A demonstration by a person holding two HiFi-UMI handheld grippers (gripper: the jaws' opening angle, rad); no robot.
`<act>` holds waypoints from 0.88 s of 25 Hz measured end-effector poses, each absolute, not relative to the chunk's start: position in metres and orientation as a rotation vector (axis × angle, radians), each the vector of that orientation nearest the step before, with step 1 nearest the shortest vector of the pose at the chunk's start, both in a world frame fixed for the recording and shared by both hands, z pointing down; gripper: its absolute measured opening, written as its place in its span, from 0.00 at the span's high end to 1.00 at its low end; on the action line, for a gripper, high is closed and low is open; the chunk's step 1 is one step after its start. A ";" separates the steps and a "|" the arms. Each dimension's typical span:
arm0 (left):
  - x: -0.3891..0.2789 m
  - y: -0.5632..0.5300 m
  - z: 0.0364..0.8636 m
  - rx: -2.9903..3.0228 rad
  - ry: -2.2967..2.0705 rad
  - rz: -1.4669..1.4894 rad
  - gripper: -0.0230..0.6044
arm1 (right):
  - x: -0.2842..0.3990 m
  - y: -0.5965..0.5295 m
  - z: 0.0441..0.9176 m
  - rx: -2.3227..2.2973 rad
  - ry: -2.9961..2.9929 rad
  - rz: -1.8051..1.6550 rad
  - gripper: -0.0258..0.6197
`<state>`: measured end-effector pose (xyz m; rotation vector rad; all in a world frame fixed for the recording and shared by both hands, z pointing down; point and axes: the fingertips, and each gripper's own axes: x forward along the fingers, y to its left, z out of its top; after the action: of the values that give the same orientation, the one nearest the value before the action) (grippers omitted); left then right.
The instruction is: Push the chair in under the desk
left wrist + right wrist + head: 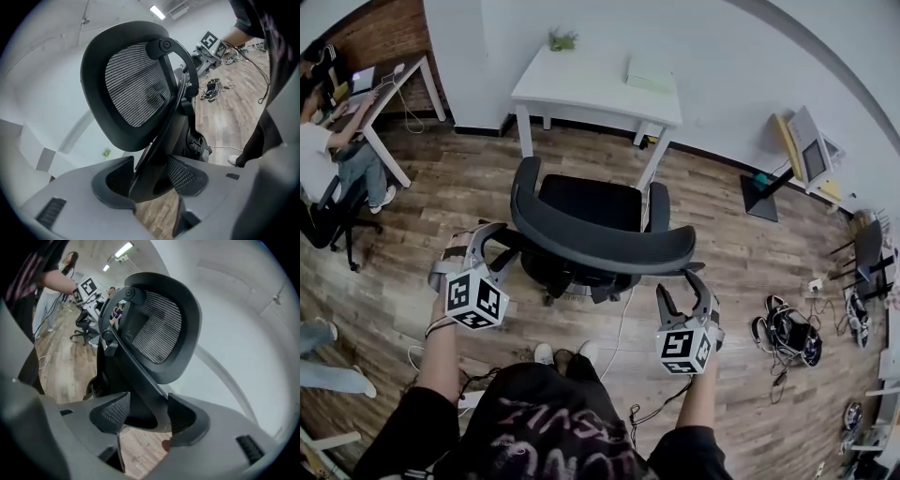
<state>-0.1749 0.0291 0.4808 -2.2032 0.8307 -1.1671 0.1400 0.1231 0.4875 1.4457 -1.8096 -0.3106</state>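
Your chair point(586, 211) sits just short of the desk point(591, 84), seat facing it, with you behind the backrest point(600, 246). Your left gripper point(483, 239) and right gripper point(682, 298) both gape loosely around its rim, one per end, so the shove goes straight deskward.

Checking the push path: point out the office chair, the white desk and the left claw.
office chair point(600, 246): head view, top rim of backrest.
white desk point(591, 84): head view, bare tabletop.
left claw point(150, 174): left gripper view, midway between fingertips, astride the chair's back frame.
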 end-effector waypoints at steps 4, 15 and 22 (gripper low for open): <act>-0.175 0.028 0.486 -2.189 0.803 -1.200 0.59 | 0.143 0.117 0.485 1.412 -1.773 -0.362 0.56; -0.167 0.019 0.497 -2.134 0.733 -1.267 0.57 | 0.144 0.097 0.494 1.289 -1.725 -0.394 0.55; -0.161 0.015 0.500 -2.140 0.735 -1.272 0.57 | 0.146 0.087 0.498 1.239 -1.738 -0.425 0.55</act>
<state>-0.1614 0.0147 0.5000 -2.1396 0.7354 -1.2724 0.1463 0.0868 0.4978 1.2387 -1.7381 -0.4248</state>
